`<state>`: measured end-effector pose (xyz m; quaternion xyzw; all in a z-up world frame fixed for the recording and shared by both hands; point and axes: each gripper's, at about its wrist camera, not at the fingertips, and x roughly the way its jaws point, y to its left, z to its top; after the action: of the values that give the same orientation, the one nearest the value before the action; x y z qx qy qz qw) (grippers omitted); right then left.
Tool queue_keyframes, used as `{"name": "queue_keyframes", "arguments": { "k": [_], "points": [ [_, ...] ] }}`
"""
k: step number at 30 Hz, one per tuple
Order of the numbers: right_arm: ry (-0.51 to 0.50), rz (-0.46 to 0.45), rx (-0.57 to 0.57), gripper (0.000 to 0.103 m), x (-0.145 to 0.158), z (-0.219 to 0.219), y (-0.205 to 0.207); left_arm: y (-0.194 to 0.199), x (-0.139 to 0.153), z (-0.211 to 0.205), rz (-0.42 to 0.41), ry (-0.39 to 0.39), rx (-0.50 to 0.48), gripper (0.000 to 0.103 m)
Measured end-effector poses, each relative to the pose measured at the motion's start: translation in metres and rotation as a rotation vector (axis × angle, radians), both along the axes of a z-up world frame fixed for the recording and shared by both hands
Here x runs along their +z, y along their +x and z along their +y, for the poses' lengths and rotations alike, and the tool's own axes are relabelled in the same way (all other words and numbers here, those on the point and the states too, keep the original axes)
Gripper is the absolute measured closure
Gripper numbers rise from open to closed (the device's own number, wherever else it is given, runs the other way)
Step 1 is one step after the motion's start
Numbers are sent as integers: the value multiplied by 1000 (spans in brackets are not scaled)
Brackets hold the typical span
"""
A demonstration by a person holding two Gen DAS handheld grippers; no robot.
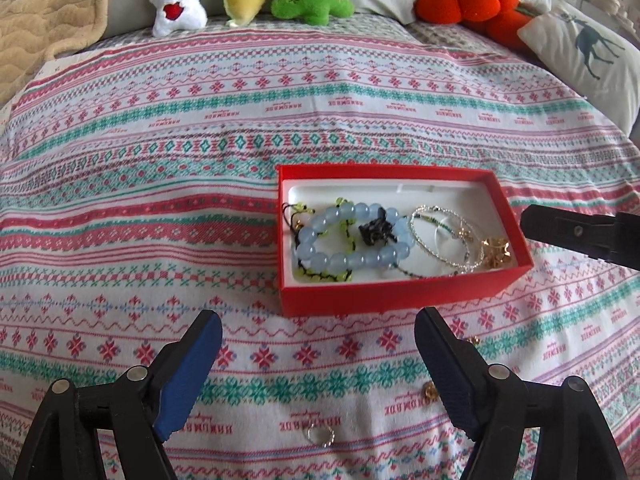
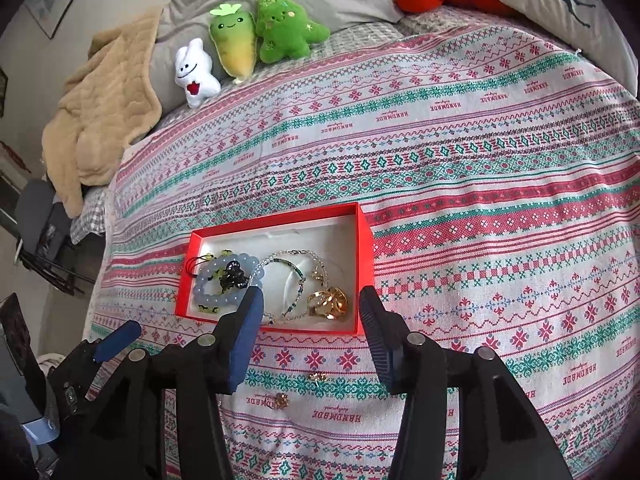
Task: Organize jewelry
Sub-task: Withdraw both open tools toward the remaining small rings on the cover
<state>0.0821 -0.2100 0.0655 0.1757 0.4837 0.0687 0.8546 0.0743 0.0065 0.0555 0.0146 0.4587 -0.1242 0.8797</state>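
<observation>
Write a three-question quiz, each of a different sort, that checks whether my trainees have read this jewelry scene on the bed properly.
1. True or false: the red box has its lid on.
2. Multiple choice: the pale blue bead bracelet lies (A) on the bedspread, (B) in the red box, (C) in the left gripper.
3. Fill in: three small pieces lie outside the box: a silver ring and two ____-coloured pieces.

Key
1. False; it is open, with bracelets showing.
2. B.
3. Gold. Both the left gripper and the right gripper are open and hold nothing.
</observation>
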Motion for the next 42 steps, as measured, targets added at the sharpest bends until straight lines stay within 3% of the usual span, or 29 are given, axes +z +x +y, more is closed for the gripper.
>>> {"name": "queue_keyframes", "arguments": {
  "k": [13, 18, 25, 42],
  "points": [
    [-81, 1, 33, 38, 17, 8, -34, -22, 12, 12, 12, -17, -6, 14],
    [-95, 14, 36, 37, 17, 9, -44, -26, 8, 14, 11, 13, -3, 10],
    [-132, 45, 50, 36, 9, 11, -53, -32, -5, 18, 45, 50, -11, 7],
    [-240, 80, 155, 36, -16, 30, -72, -46, -21, 24, 14, 139, -58, 1]
  ]
}}
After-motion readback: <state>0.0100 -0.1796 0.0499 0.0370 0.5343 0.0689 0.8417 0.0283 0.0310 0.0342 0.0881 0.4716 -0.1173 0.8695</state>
